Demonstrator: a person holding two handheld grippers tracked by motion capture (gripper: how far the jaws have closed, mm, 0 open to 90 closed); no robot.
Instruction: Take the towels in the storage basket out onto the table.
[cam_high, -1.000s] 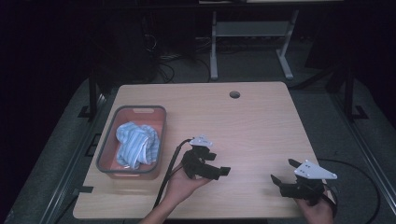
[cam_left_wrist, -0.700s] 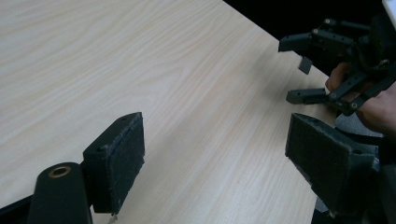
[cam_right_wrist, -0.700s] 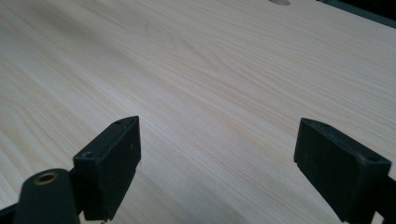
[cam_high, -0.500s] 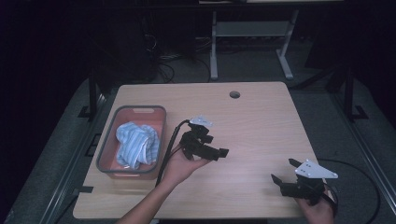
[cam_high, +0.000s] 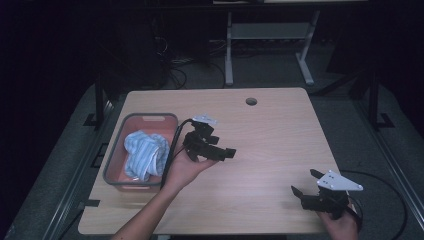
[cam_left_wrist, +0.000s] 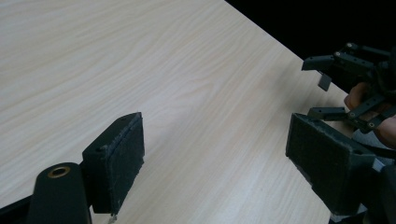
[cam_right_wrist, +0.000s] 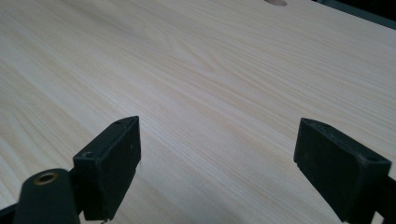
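Hovering left gripper (cam_high: 227, 151) beside pink bin (cam_high: 116, 162), fingers apart, empty; striped cloth (cam_high: 145, 152) lies bunched inside bin, far left on bench (cam_high: 280, 130). Right gripper (cam_high: 304, 182) near-right, fingers apart. We judge: turn left, descend onto cloth's crest, pinch deep.

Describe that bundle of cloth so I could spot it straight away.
Start at the wooden table and go to its left edge, where a pink bin with a grey rim sits. The crumpled blue-and-white striped cloth lies inside it, just left of the left gripper. It is the one soft, pale thing there.
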